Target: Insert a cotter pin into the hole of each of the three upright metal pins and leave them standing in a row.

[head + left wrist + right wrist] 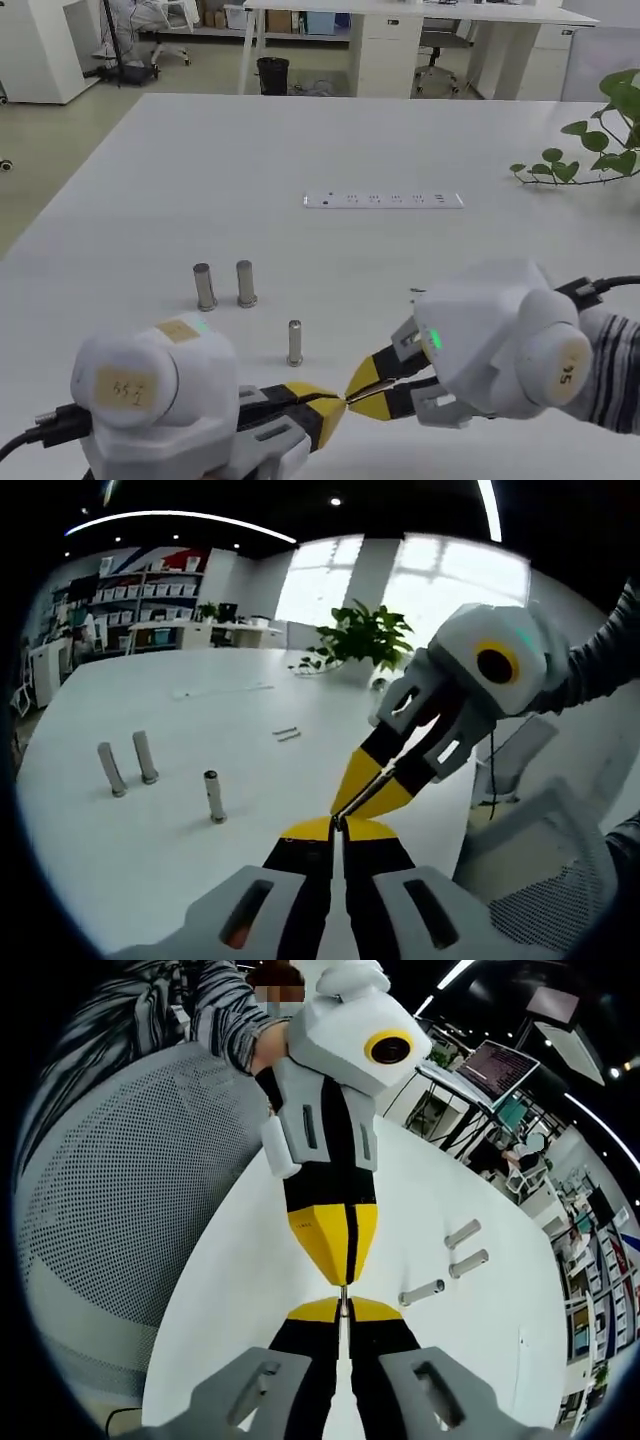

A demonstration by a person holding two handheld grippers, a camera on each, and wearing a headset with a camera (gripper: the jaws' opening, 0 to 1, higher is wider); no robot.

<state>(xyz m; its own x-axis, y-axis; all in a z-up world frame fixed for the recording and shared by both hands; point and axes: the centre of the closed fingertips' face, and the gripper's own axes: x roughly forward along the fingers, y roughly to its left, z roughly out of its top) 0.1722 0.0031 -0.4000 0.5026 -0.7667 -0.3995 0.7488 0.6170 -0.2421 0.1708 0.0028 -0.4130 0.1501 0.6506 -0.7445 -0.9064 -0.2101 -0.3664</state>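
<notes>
Three upright metal pins stand on the white table: two side by side [204,287] [246,284] and a third [295,343] nearer me. The left gripper view shows them at the left [110,769] [146,757] [213,796]. My left gripper [333,405] and right gripper [353,397] meet tip to tip just right of the near pin and above the table. Both are shut on a thin cotter pin [343,1296] that bridges their yellow tips, seen as a small metal sliver [345,813] in the left gripper view.
A white power strip [383,200] lies across the table's middle. Two small loose cotter pins [287,733] lie on the table beyond the grippers. A green plant [600,140] reaches in at the right edge. A mesh chair [130,1210] stands by the near table edge.
</notes>
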